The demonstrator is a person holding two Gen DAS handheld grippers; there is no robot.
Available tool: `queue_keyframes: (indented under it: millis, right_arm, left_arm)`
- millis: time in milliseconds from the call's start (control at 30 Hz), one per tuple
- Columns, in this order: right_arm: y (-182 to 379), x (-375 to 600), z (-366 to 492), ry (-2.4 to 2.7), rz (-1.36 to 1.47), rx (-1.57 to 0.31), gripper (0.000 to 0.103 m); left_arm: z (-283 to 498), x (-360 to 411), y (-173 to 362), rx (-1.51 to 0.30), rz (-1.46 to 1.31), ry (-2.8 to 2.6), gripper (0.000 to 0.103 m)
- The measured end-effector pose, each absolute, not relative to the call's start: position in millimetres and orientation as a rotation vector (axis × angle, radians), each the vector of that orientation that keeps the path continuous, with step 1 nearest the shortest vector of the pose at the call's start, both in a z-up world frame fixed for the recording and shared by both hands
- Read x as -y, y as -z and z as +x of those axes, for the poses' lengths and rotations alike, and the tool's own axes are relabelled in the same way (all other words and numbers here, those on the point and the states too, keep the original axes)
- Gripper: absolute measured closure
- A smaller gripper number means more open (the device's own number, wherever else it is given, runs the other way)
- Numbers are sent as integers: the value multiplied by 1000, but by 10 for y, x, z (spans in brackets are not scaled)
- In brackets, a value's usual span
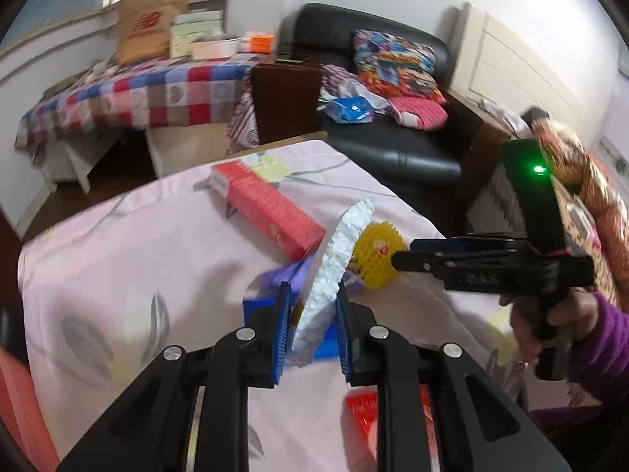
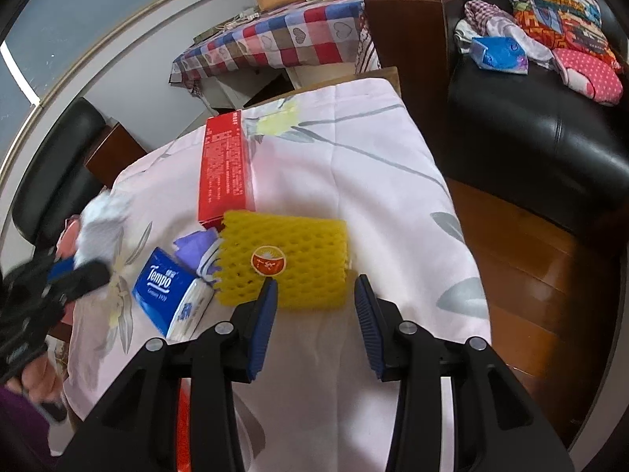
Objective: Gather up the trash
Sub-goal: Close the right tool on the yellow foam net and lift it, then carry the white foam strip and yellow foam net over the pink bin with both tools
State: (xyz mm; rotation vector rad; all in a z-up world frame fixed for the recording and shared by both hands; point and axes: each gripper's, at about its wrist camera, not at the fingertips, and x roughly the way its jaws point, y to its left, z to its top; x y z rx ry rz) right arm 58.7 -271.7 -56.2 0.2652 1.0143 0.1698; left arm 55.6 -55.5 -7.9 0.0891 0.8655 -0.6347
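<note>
The left gripper point(image 1: 310, 324), tilted downward, pinches a white foam net point(image 1: 334, 271); the right gripper point(image 2: 316, 314) angles down, jaws spread above the yellow foam net point(image 2: 287, 251).

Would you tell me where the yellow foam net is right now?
In the right wrist view, the yellow foam net lies on the pink cloth, just ahead of the right tongs, below the red box.

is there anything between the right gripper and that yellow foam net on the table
Nothing visible stands in the way. The right gripper hangs open just in front of the yellow foam net, its near edge already at the fingertips. The tissue pack and red box lie off to the side. The left gripper holds white foam clear of it.
</note>
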Motion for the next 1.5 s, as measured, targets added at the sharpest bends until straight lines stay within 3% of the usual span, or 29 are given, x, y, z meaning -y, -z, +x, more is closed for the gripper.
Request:
queue_keyframes:
  millis: [167, 200, 300, 367, 667, 733, 767, 800, 833, 1267, 1400, 1500]
  right_arm:
    - [561, 2681, 569, -207, 275, -992, 65]
    - [559, 2667, 566, -213, 272, -991, 78]
    - [555, 2627, 550, -227, 264, -994, 99]
    - [521, 2612, 512, -230, 258, -983, 101]
    - [216, 2387, 286, -250, 103, -882, 102]
    - [216, 2288, 295, -250, 57, -898, 86]
    - [227, 2234, 318, -258, 45, -909, 66]
    - [234, 2199, 340, -259, 40, -910, 57]
    - [238, 2174, 360, -258, 33, -907, 56]
    - [442, 1999, 675, -169, -23, -941, 56]
    - [492, 2146, 653, -131, 27, -962, 83]
    - [485, 2241, 597, -126, 61, -962, 90]
  left_arm:
    - [367, 383, 131, -884, 24, 596, 83]
    - [337, 350, 143, -890, 12, 589, 83]
    - [284, 312, 164, -894, -5, 575, 83]
    - [247, 289, 174, -898, -21, 570, 83]
    - [129, 250, 179, -904, -55, 555, 83]
    - [102, 251, 176, -904, -61, 551, 83]
    - [81, 246, 171, -902, -64, 548, 82]
    - [67, 241, 168, -900, -67, 545, 82]
    - [44, 229, 158, -897, -72, 541, 82]
    - [-44, -10, 171, -888, -135, 497, 82]
    - [-60, -48, 193, -887, -147, 499, 82]
    - [-60, -72, 219, -888, -158, 500, 82]
